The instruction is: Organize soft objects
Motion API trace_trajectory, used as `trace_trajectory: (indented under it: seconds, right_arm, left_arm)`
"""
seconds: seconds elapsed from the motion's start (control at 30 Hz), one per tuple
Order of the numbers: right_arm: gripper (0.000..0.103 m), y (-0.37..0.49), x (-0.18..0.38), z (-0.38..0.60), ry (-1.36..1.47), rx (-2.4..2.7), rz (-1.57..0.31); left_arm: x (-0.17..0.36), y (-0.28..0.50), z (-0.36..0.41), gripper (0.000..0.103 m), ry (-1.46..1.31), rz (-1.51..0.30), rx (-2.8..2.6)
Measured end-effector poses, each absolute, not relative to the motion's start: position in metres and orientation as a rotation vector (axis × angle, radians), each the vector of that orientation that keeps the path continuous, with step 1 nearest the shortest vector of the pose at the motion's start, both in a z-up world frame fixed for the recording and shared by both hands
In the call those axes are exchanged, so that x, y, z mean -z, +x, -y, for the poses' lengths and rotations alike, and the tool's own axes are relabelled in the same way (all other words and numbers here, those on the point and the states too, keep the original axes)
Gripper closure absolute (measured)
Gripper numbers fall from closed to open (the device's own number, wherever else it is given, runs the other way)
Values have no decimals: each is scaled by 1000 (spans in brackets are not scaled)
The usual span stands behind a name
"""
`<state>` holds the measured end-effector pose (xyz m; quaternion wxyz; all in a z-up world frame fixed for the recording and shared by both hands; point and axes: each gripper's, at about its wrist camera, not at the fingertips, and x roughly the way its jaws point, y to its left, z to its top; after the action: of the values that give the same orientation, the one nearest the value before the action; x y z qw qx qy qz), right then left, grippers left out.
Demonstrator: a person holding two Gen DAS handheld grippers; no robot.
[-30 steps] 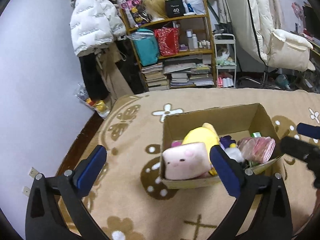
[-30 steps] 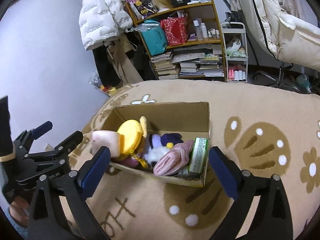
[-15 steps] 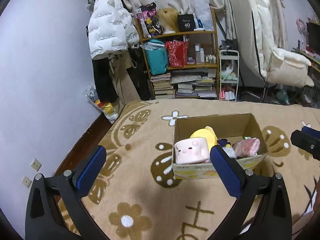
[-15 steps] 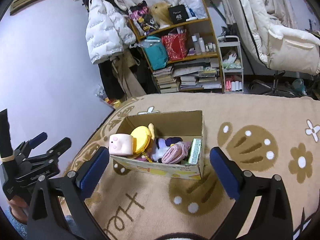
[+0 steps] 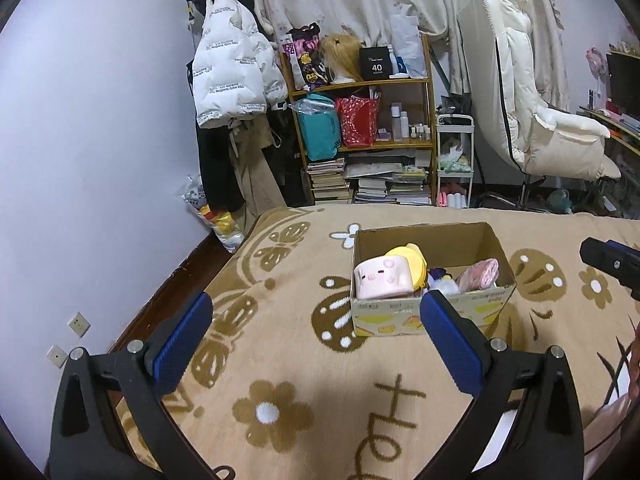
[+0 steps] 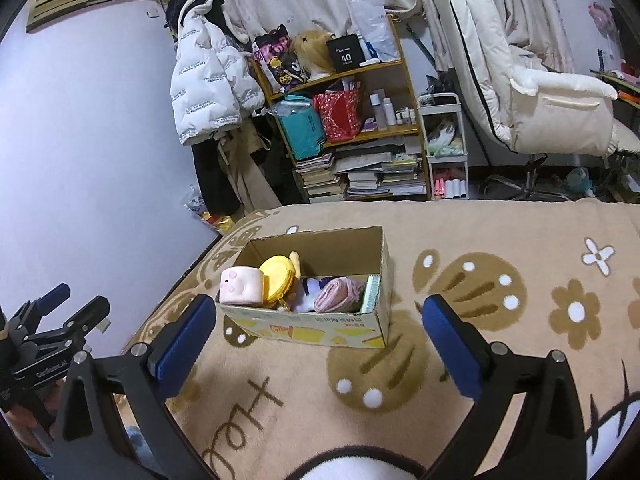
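Note:
An open cardboard box (image 5: pixel 472 312) stands on the tan patterned blanket (image 5: pixel 280 360); it also shows in the right wrist view (image 6: pixel 320 330). Inside are a pink cube plush (image 5: pixel 383 278) (image 6: pixel 241 286), a yellow plush (image 5: pixel 412 258) (image 6: pixel 277 280), a rolled pink cloth (image 5: pixel 480 274) (image 6: pixel 339 294), a purple-and-white toy (image 6: pixel 310 286) and a green pack (image 6: pixel 371 294). My left gripper (image 5: pixel 316 338) is open and empty, well back from the box. My right gripper (image 6: pixel 316 340) is open and empty, just short of the box front.
A wooden shelf (image 5: pixel 368 136) with bags and stacked books stands beyond the bed, beside a hanging white puffer jacket (image 5: pixel 230 76). A white chair (image 5: pixel 532 120) is at the right. The lilac wall (image 5: pixel 80 160) runs along the blanket's left edge.
Both grippers have drawn back and up from the box, which now looks smaller and farther. The box contents have not moved. Both stay open.

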<state>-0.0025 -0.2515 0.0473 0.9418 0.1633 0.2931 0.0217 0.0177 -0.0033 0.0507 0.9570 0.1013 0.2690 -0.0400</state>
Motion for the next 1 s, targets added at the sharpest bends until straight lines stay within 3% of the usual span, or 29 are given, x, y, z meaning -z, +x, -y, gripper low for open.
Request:
trace_trajectory:
  seconds: [1.0]
  right_arm:
    - [0,-39,-17,236,204,63,-544]
  left_arm:
    - [-9,14,0,0,232,-602,121]
